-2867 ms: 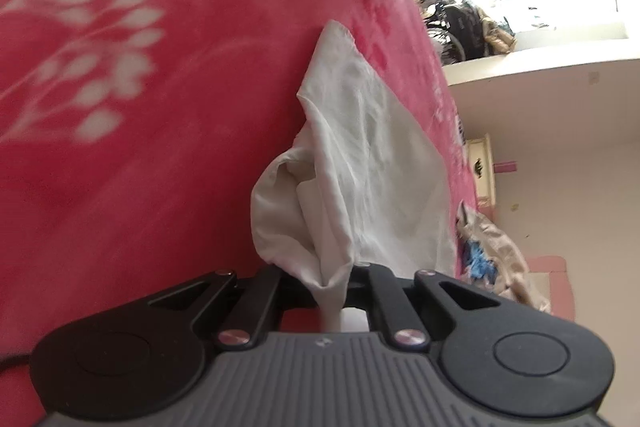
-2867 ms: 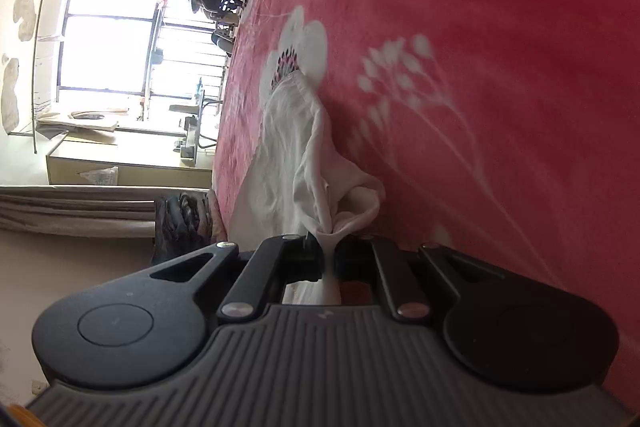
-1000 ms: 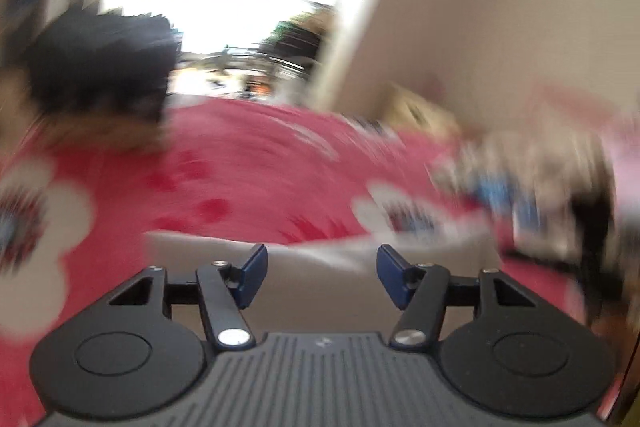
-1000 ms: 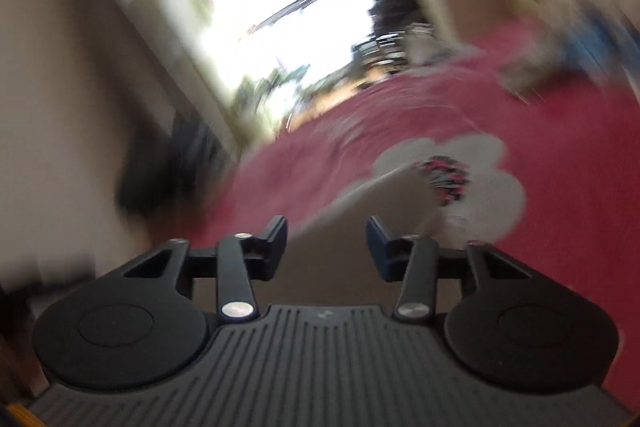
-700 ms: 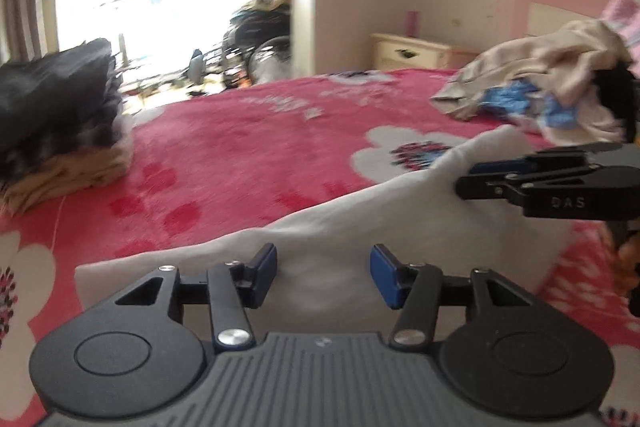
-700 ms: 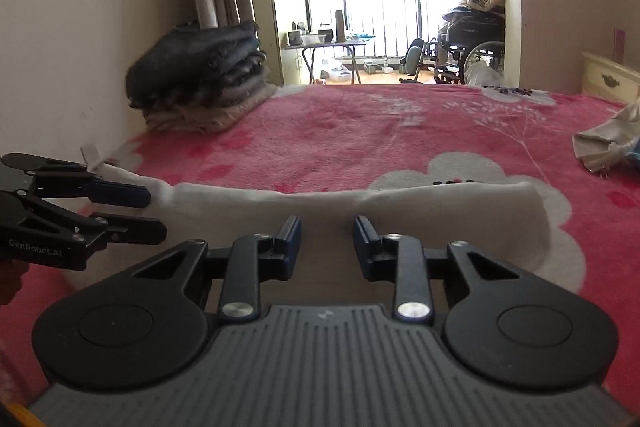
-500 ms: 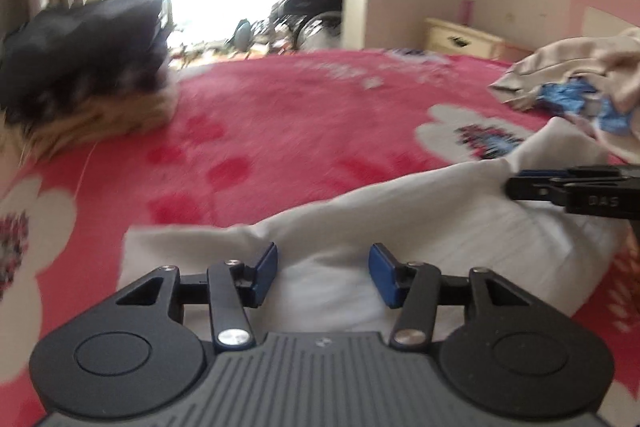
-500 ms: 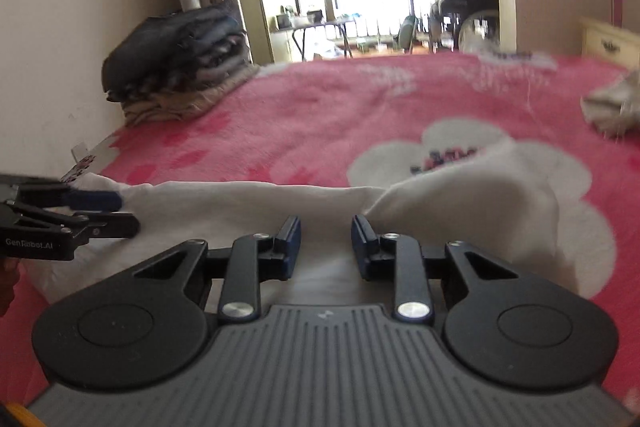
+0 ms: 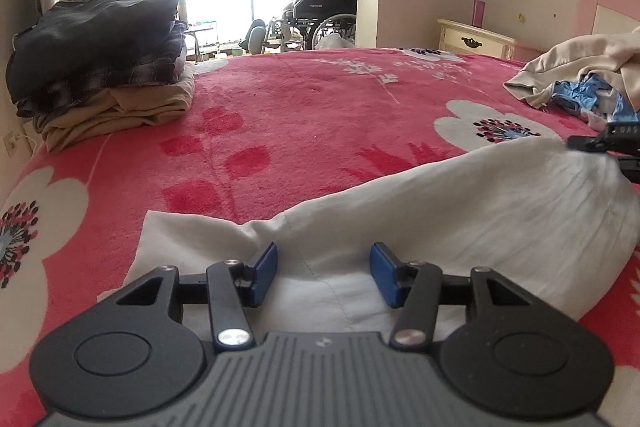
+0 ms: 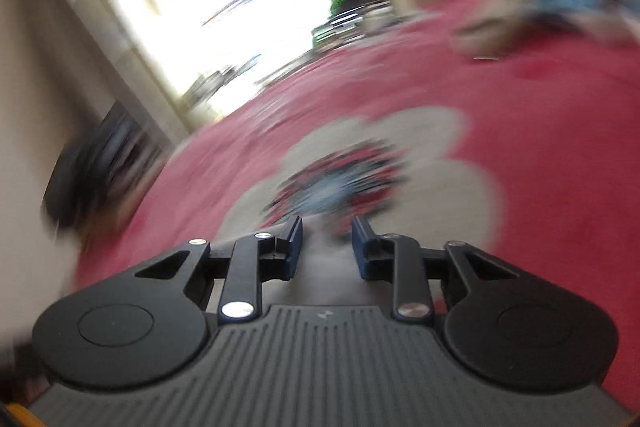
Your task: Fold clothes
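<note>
Two claws work over a bed (image 9: 320, 95) spread with a red blanket patterned in white flowers, and nothing that holds other things shows on it; the clothes lie straight on the blanket. The white garment (image 9: 460, 211) lies folded over along the near edge of the bed, its right end bulging up in a soft roll and its left end lying flat. The left claw (image 9: 323, 273) points down at a slant over the near hem of that garment; its blue pads (image 9: 266, 269) stand apart, having just been closing a little, with white cloth lying in the gap but neither pad pressing on it. The right claw (image 9: 600, 143) shows at the right edge of the left view, its black tip touching the top of the raised roll. In its own view, which is heavily smeared, the right claw (image 10: 326, 241) points down toward a white flower on the blanket, its jaws narrowly apart after just closing further, and pale cloth seems to lie between them, untouched as far as the blur allows. A stack of folded clothes (image 9: 100, 67), dark on top and tan below, sits at the far left corner of the bed. A loose heap of beige and blue clothes (image 9: 580, 83) lies at the right edge.
</note>
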